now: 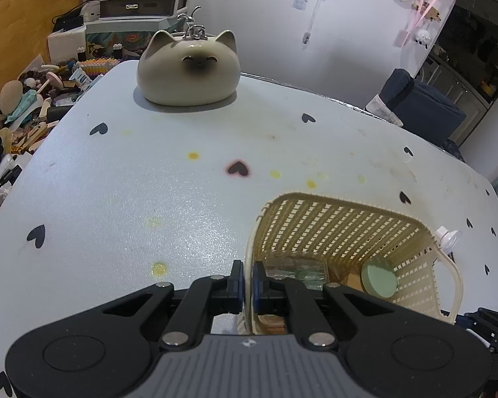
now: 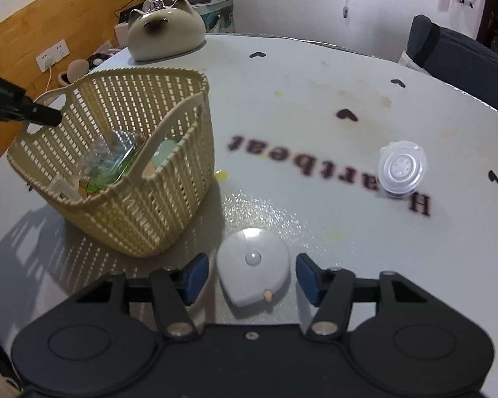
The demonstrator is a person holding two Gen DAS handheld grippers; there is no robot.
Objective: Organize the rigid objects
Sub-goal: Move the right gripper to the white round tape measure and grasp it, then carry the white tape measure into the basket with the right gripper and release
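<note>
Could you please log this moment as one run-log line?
left gripper: shut on basket wall | right gripper: open around grey tape measure | clear cap: loose on table

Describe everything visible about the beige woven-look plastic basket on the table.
The beige woven-look plastic basket is a rounded-rectangular tub with slotted lattice walls, a thick rim and cut-out handles at its ends. It looks like moulded plastic. It sits on the white heart-print table, seemingly tipped up on its left end. The left gripper is shut on its wall, one finger inside and one outside. Inside lie a round pale green disc and clear plastic items. The open right gripper does not touch it.
</note>
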